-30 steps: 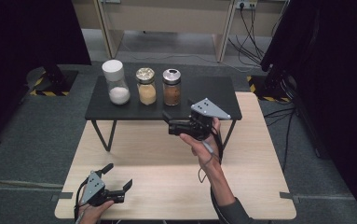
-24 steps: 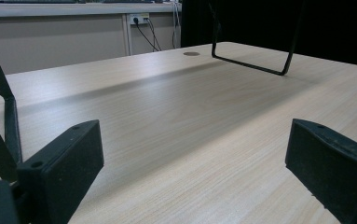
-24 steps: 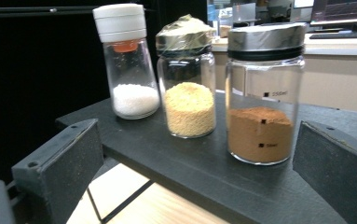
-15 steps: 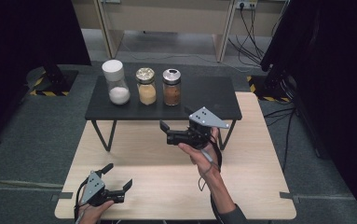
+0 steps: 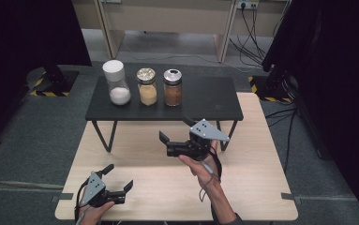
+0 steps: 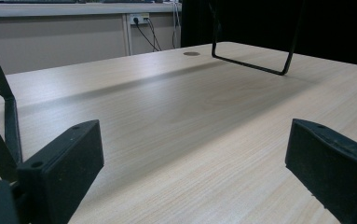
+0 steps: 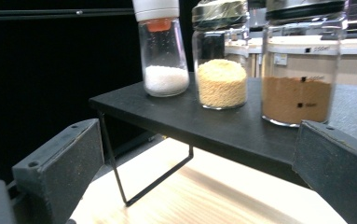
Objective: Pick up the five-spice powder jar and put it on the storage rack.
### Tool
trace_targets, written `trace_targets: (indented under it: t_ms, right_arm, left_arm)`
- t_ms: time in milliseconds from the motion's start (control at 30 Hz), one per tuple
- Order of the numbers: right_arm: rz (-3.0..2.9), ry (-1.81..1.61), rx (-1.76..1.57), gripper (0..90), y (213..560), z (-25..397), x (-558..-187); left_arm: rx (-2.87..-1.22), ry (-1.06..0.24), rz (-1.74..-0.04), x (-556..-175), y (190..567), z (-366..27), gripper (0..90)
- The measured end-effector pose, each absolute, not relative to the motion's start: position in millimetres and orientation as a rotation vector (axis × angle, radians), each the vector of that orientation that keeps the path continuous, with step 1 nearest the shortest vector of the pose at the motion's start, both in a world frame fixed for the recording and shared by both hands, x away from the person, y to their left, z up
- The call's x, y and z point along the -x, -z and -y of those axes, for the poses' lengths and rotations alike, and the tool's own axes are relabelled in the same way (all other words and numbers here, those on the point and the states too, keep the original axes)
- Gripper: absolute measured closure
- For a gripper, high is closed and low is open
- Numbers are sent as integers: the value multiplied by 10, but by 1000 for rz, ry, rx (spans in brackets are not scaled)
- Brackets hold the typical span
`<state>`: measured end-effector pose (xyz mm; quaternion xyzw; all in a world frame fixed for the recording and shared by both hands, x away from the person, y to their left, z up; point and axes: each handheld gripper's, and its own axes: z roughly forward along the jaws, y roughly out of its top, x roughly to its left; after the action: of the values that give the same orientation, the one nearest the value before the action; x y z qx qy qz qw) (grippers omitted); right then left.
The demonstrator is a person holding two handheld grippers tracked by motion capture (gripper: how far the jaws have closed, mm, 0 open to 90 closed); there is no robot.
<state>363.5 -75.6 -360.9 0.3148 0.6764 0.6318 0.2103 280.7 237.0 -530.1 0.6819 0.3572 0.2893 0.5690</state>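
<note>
Three jars stand in a row on a low black stand [image 5: 205, 101]: a white-lidded jar of white powder [image 5: 115, 84] [image 7: 163, 51], a jar of yellow grains [image 5: 147, 88] [image 7: 220, 58] and a jar of brown powder [image 5: 172, 88] [image 7: 299, 65]. My right gripper [image 5: 175, 131] [image 7: 199, 172] hovers open in front of the stand's near edge, pointing left toward the jars with nothing between its jaws. Near the table's front left corner rests my left gripper [image 5: 118, 177] [image 6: 195, 158], open and empty, just above the wood.
The stand sits on thin black wire legs [image 6: 255, 65] [image 7: 134, 186] at the far half of the light wooden table [image 5: 261, 187]. Dark curtains, cables and grey carpet surround the table.
My right gripper has drawn back from the stand's front edge, moving left and toward the person. The left gripper has stayed still.
</note>
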Motion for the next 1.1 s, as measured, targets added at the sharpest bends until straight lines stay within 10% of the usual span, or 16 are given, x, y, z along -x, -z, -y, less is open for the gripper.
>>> trace_targets:
  t_ms: [1100]
  right_arm:
    - [-1884, -1795, -824, 20, 3960, 709, -3391]
  left_arm:
    - [-1600, -677, -840, -2808, 5301, -2371, 38]
